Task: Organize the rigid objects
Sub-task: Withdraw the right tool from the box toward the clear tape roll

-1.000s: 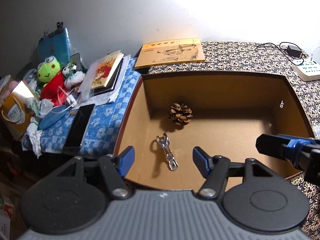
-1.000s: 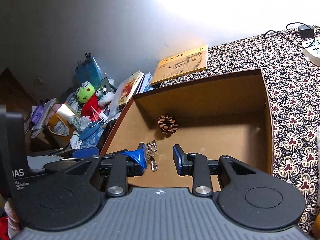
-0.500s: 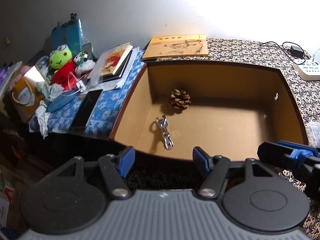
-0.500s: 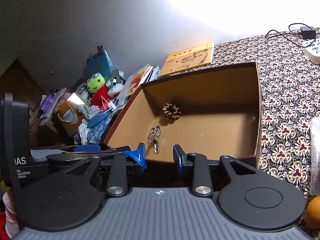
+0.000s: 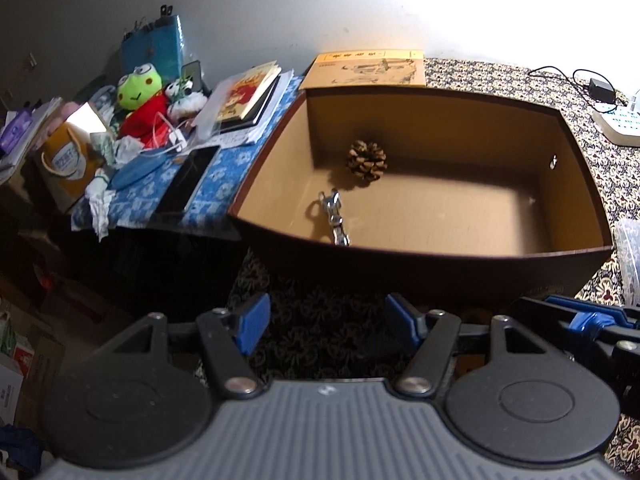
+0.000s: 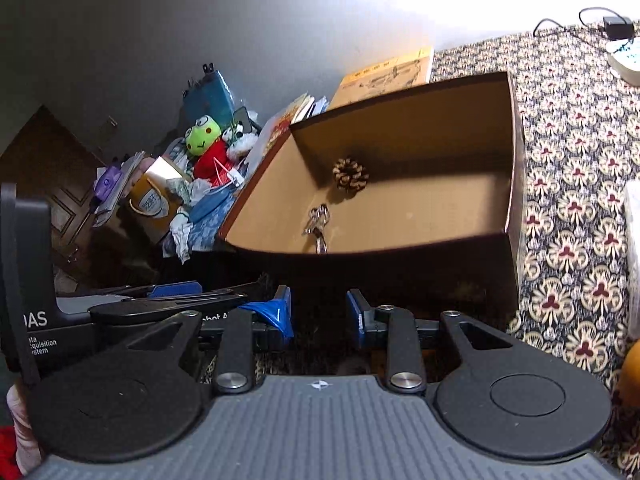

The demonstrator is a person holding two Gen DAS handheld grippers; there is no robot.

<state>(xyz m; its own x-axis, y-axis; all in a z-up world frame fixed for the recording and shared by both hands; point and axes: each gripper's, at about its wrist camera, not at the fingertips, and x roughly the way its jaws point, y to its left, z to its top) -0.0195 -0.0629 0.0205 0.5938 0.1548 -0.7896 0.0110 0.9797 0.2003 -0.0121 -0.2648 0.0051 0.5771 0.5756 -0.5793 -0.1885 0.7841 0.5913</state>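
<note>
Nearest the cameras, the left gripper (image 5: 326, 326) hangs over the patterned tablecloth (image 5: 316, 320) with its blue-padded jaws spread wide and nothing between them. The right gripper (image 6: 319, 314) sits just beside it, its jaws also parted and empty — narrower than the left's.

Past both grippers stands the open brown box (image 5: 420, 258), its near wall facing them. Inside, a metal clasp (image 5: 334, 216) lies flat on the floor close to the near-left corner, and a pine cone (image 5: 366, 160) rests farther in, near the back wall — the two apart.

Behind the box lies a yellow book (image 5: 366, 68). To the left, a frog plush (image 5: 140, 100) and a phone (image 5: 186, 186) sit among clutter on a blue cloth (image 5: 216, 184). At far right is a white power strip (image 5: 620, 122).
</note>
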